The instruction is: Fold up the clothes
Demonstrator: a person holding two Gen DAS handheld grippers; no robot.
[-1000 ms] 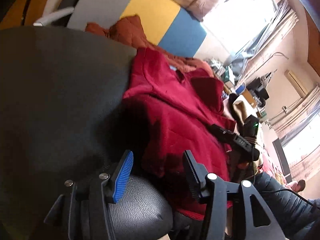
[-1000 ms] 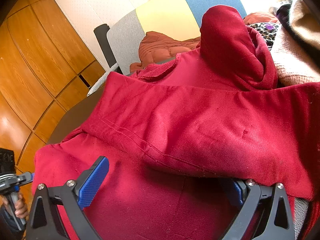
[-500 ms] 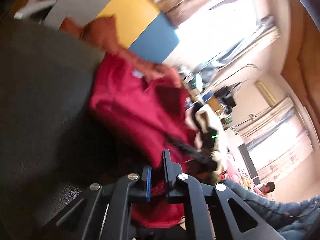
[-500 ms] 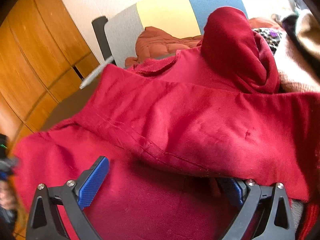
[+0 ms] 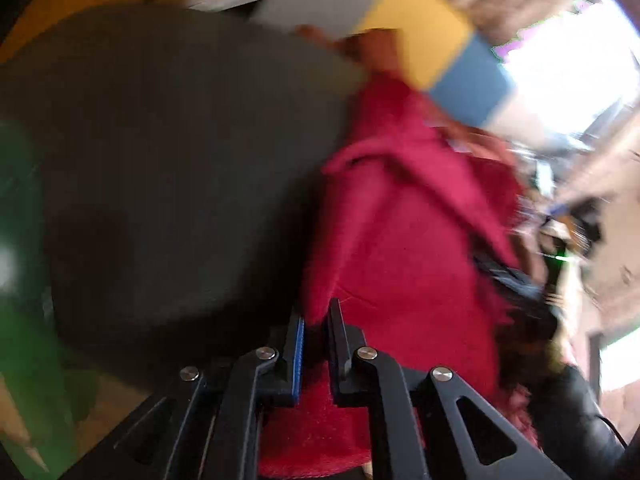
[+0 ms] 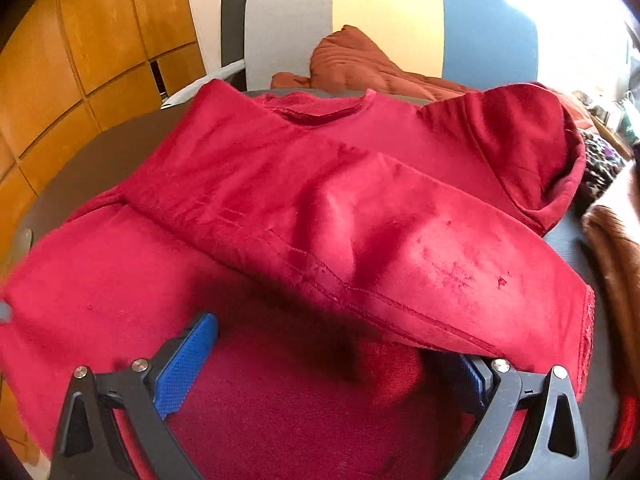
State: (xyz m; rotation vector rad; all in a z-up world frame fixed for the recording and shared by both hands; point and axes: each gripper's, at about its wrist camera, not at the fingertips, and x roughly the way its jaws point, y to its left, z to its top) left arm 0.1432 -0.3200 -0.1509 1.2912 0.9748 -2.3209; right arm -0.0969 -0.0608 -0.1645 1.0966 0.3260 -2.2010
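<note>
A red fleece top (image 6: 320,216) lies on a dark round table (image 6: 104,152), neck hole at the far side and one sleeve folded across the body. My right gripper (image 6: 324,360) is open, low over the near part of the top; the folded sleeve drapes over its right finger. In the blurred left wrist view my left gripper (image 5: 316,332) is shut on the red top's (image 5: 400,240) near edge at the table's (image 5: 180,160) rim.
A rust quilted jacket (image 6: 360,64) lies on a grey, yellow and blue chair (image 6: 392,16) behind the table. Wooden cabinets (image 6: 80,40) stand at left. Brown and patterned clothes (image 6: 616,240) pile at right. A person's dark-sleeved arm (image 5: 568,408) shows at right.
My left gripper closed on the top's edge and moved with it; its view is blurred. The right gripper stayed open and the view shifted, showing more of the top.
</note>
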